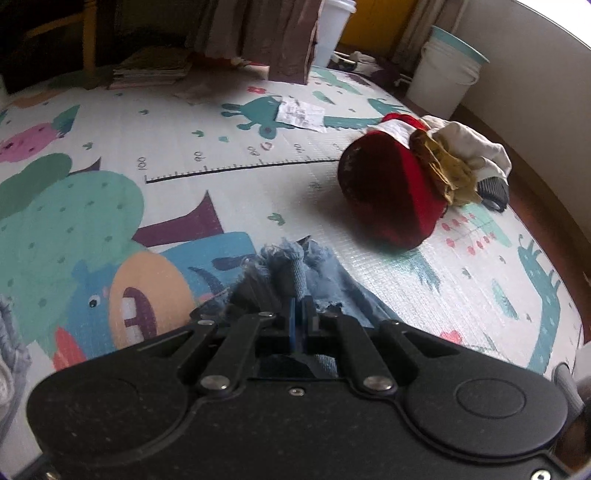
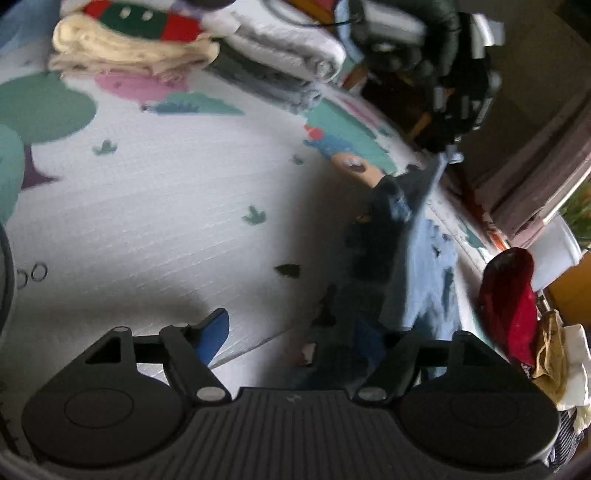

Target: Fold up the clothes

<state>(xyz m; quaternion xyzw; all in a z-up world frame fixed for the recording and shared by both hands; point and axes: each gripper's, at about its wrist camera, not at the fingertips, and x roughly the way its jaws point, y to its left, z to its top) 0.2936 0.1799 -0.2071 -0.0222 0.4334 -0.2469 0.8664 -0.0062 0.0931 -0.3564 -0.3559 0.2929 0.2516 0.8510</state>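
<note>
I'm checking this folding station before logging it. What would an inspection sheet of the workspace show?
Surface: cartoon play mat, mostly bare.
Job's things: frayed denim garment; folded stack at the mat's edge.
Clutter: unfolded pile, red item foremost; paper slip.
Grippers: left claw shut on the denim; right claw open, holding nothing.
Cables: nothing seen for certain.
Surroundings: white bucket, curtain, wall.

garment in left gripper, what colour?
Faded blue denim with a frayed edge, pinched in the left gripper; clearest in the left wrist view.
</note>
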